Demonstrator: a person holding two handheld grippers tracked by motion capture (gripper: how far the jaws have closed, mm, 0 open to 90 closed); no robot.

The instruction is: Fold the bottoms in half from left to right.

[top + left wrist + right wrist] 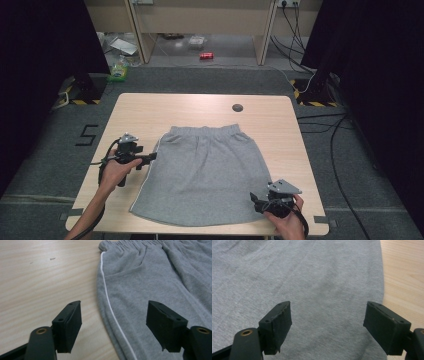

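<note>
While both pairs of jaws stand wide and hold nothing, the left gripper (150, 158) sits at the skirt's (205, 175) left edge, one jaw over bare table (150, 107), the other over cloth, straddling the white side stripe (110, 307). Right gripper (256, 200): over the skirt's right hem corner. Skirt: flat, mid-table, waistband (205, 131) farthest from the person.

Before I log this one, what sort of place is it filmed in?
Probably a lab or studio set up for recording. A lone wooden table stands on grey carpet, black curtains hang at both sides, and loose cables trail across the floor. A grey skirt lies flat on the table.
</note>
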